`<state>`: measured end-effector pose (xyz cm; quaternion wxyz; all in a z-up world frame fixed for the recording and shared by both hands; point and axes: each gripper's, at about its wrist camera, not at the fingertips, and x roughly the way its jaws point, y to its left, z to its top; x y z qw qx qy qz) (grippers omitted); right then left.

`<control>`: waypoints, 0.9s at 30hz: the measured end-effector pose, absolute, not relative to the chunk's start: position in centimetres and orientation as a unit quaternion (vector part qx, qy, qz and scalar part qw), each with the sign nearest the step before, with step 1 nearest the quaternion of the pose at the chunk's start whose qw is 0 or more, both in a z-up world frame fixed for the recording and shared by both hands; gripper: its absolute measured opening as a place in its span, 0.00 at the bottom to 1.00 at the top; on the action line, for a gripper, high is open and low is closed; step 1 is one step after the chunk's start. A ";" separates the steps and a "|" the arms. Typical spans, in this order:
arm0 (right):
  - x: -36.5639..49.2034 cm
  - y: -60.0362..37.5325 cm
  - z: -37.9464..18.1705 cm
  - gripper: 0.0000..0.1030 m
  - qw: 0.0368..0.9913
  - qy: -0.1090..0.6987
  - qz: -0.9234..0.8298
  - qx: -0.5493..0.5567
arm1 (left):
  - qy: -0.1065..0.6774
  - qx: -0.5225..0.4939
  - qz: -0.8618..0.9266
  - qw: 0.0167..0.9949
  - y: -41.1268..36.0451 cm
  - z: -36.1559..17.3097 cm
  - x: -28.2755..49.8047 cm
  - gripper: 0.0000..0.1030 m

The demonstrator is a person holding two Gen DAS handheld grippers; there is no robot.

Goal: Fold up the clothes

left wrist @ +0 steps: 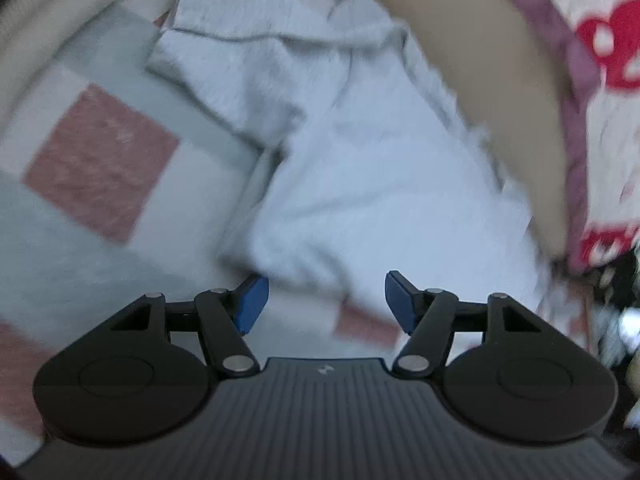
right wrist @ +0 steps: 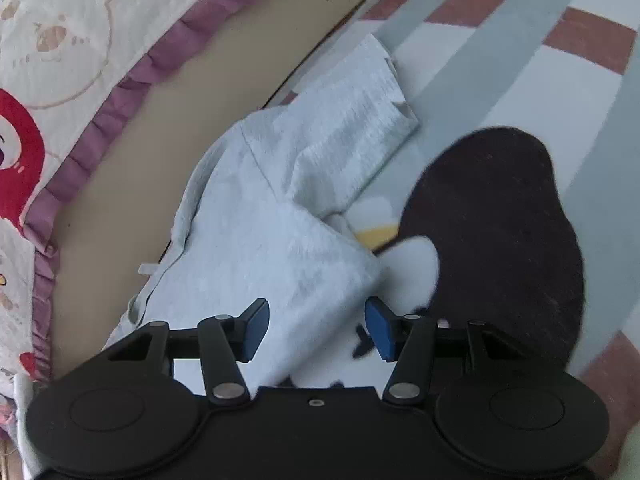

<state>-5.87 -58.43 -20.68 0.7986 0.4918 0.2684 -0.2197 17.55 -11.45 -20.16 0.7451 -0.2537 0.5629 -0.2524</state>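
The pale grey garment (right wrist: 256,216) lies part-folded on the checked blanket (left wrist: 100,160), beside the bed edge. Left gripper (left wrist: 326,300) and right gripper (right wrist: 317,326) — both spread, empty (left view blurred). Risk: a single-layer pinch drags the fold apart.

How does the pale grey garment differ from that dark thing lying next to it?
The grey garment is light and heathered; the dark item is near black. The garment lies in angular folds with a sleeve sticking out, while the dark item is a rounded, blob-like shape. Both rest on the checked blanket, untouched by the open fingers.
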 end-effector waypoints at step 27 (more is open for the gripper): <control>-2.8 -55.8 -16.2 0.03 0.902 0.244 -0.265 0.239 | 0.508 -0.161 -0.222 0.817 -12.5 -19.9 17.7 0.31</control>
